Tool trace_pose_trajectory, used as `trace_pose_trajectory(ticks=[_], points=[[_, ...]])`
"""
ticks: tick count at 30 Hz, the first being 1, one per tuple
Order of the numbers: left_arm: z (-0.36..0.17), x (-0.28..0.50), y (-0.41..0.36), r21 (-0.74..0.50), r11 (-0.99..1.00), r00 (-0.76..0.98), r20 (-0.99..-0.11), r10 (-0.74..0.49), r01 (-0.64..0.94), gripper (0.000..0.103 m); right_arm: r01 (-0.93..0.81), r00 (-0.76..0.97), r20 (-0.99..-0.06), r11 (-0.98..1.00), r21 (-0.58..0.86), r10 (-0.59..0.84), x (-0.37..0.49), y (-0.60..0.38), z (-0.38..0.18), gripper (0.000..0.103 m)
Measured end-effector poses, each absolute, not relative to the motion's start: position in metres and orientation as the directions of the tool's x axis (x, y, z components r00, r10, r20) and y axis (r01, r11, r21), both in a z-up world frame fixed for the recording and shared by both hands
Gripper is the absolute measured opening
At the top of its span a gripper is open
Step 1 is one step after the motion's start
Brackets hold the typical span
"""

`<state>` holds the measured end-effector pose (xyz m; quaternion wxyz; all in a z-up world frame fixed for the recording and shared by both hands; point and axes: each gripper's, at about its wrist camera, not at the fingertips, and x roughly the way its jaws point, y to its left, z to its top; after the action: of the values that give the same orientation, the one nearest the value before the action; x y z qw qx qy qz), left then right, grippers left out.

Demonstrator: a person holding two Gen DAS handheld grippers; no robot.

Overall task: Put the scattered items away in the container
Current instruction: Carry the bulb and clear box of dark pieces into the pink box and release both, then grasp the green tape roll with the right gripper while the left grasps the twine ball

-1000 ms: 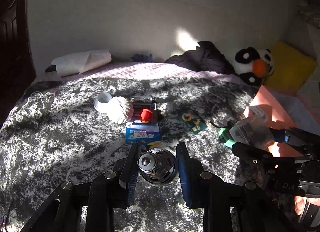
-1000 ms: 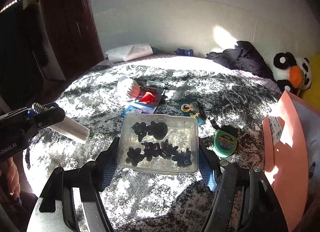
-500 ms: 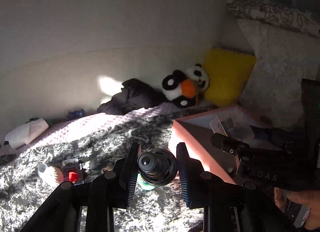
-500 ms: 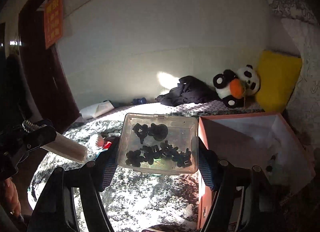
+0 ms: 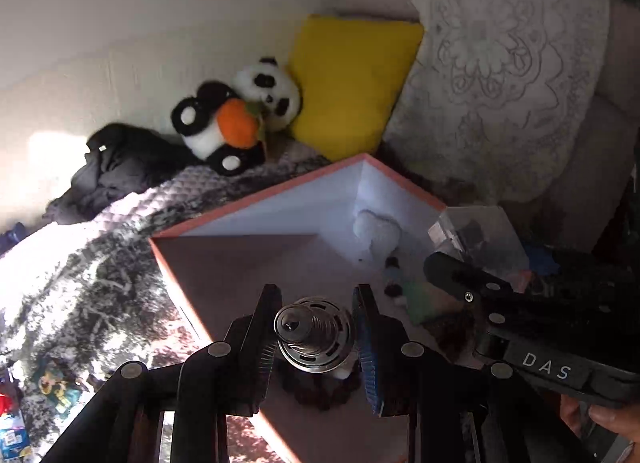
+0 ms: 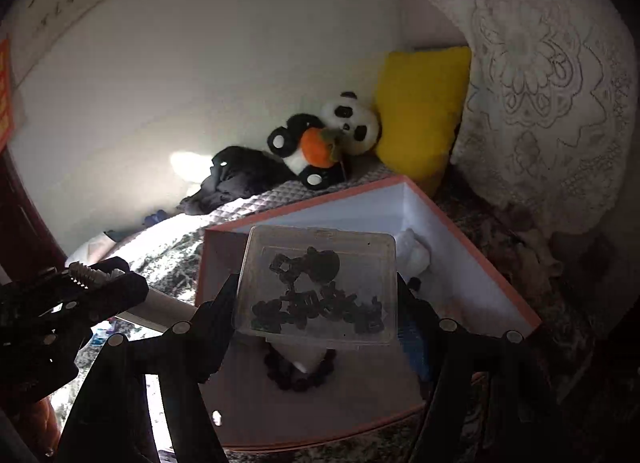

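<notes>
My left gripper [image 5: 316, 327] is shut on a light bulb [image 5: 314, 333], its metal screw base facing the camera, held over the open pink box [image 5: 256, 203]. My right gripper [image 6: 316, 299] is shut on a clear plastic case [image 6: 318, 283] of small dark pieces, also above the pink box [image 6: 472, 239]. Inside the box lie a white soft item [image 5: 376, 231], a dark bead bracelet [image 6: 298, 377] and a small figure [image 5: 394, 283]. The right gripper [image 5: 520, 315] with its case shows at the right of the left wrist view; the bulb's screw base [image 6: 86, 273] shows at the left of the right wrist view.
The box sits on a grey patterned bedspread [image 5: 80, 283]. A panda plush [image 5: 236, 119], a yellow cushion [image 5: 352, 79], a white lace pillow [image 5: 508, 63] and dark clothing [image 5: 120, 167] lie behind it against the wall. Several small packets [image 5: 52, 387] remain at the far left.
Both grippers have swung right from the bedspread to above the pink box, carrying the bulb and the clear case. The box interior has come into view.
</notes>
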<state>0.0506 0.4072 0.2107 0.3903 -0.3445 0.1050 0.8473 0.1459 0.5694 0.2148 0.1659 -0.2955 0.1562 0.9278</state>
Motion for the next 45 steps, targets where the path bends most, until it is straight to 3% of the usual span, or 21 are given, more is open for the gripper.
trace_pose_trajectory(ticks=[1, 2, 4, 7, 13, 22, 31, 36, 40, 45], points=[[0.205, 0.045, 0.415, -0.115, -0.674, -0.436, -0.681, 0.589, -0.730, 0.050, -0.429, -0.746, -0.623, -0.885, 0.182, 0.233, 0.143, 0.578, 0.207, 0.076], [0.201, 0.041, 0.419, -0.130, -0.679, -0.428, -0.688, 0.587, -0.722, 0.077, -0.455, -0.721, -0.647, -0.874, 0.172, 0.248, 0.139, 0.585, 0.199, 0.086], [0.199, 0.038, 0.420, -0.134, -0.701, -0.456, -0.672, 0.584, -0.701, 0.089, -0.487, -0.688, -0.675, -0.858, 0.160, 0.265, 0.135, 0.596, 0.188, 0.095], [0.203, 0.036, 0.406, -0.137, -0.714, -0.477, -0.657, 0.585, -0.687, 0.089, -0.504, -0.677, -0.681, -0.850, 0.151, 0.280, 0.130, 0.601, 0.184, 0.095], [0.214, 0.029, 0.320, -0.146, -0.778, -0.557, -0.619, 0.554, -0.611, 0.093, -0.503, -0.721, -0.608, -0.854, 0.129, 0.332, 0.134, 0.579, 0.208, 0.096], [0.183, 0.016, 0.127, -0.068, -0.940, -0.703, -0.646, 0.298, -0.336, 0.097, -0.303, -0.801, -0.565, -0.948, 0.097, 0.198, 0.098, 0.462, 0.223, 0.099], [0.114, -0.001, 0.017, -0.086, -0.984, -0.680, -0.713, 0.169, -0.154, 0.097, -0.083, -0.708, -0.706, -0.995, 0.063, 0.014, 0.025, 0.333, 0.163, 0.100], [0.068, -0.032, 0.014, -0.155, -0.973, -0.603, -0.765, 0.227, -0.170, 0.097, -0.115, -0.548, -0.836, -0.993, 0.038, 0.031, -0.017, 0.308, 0.095, 0.100], [0.045, -0.063, 0.016, -0.201, -0.968, -0.567, -0.784, 0.252, -0.152, 0.097, -0.140, -0.482, -0.873, -0.990, -0.014, 0.080, -0.040, 0.309, 0.062, 0.100], [0.048, -0.099, 0.005, -0.233, -0.961, -0.619, -0.736, 0.273, -0.147, 0.097, -0.152, -0.441, -0.890, -0.987, -0.053, 0.116, -0.061, 0.315, 0.041, 0.100]])
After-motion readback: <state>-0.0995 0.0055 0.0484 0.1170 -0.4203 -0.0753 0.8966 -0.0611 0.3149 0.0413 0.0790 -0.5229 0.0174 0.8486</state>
